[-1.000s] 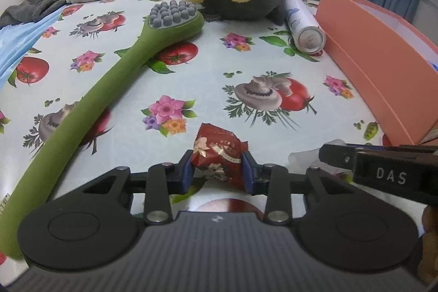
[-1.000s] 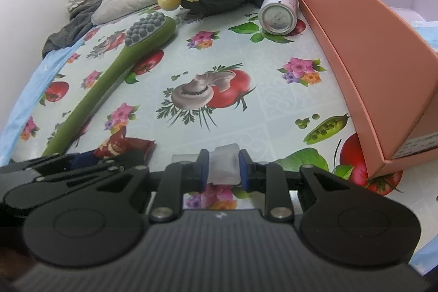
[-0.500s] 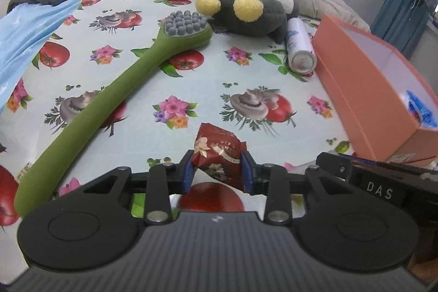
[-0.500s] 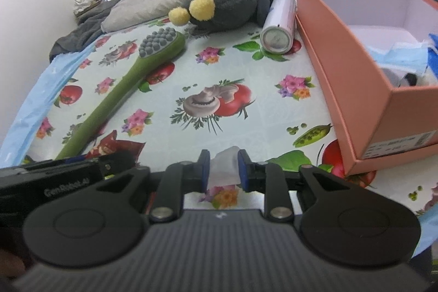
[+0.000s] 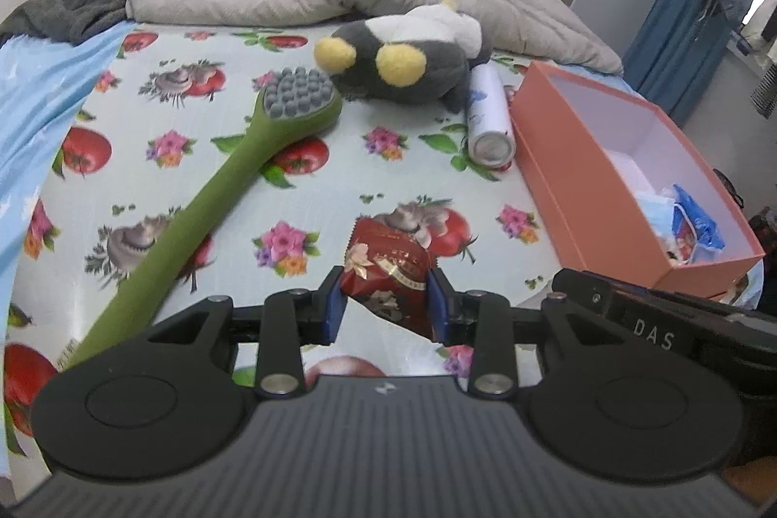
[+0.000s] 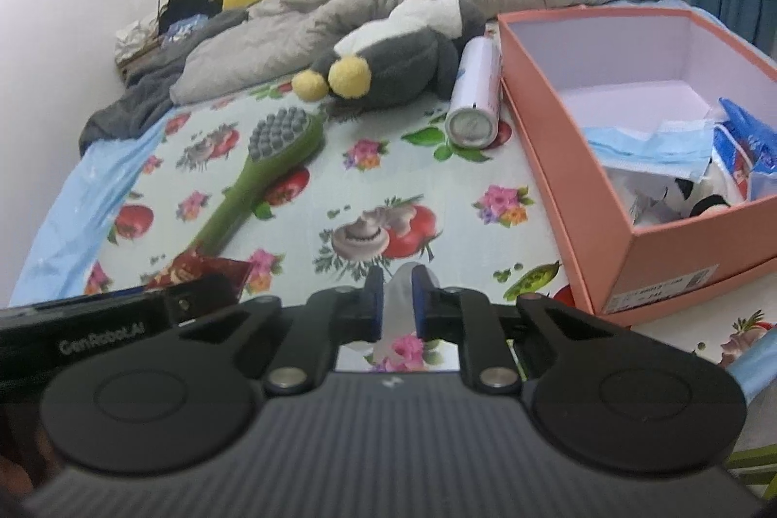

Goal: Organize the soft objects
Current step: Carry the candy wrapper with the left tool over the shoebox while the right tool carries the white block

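Red packet point(image 5: 388, 275) is pinched in our left tool point(image 5: 386, 307); right tool point(image 6: 397, 304) pinches a clear packet point(image 6: 398, 299). Box point(image 6: 573, 158) ahead-right is partly filled; plush point(image 5: 403, 64) and brush point(image 5: 243, 163) remain ahead.

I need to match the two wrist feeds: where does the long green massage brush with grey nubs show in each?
Left wrist: long green massage brush with grey nubs runs diagonally across the left half.
Right wrist: it lies left of centre.
Shared landmark: the grey plush toy with yellow feet just beyond the brush head.
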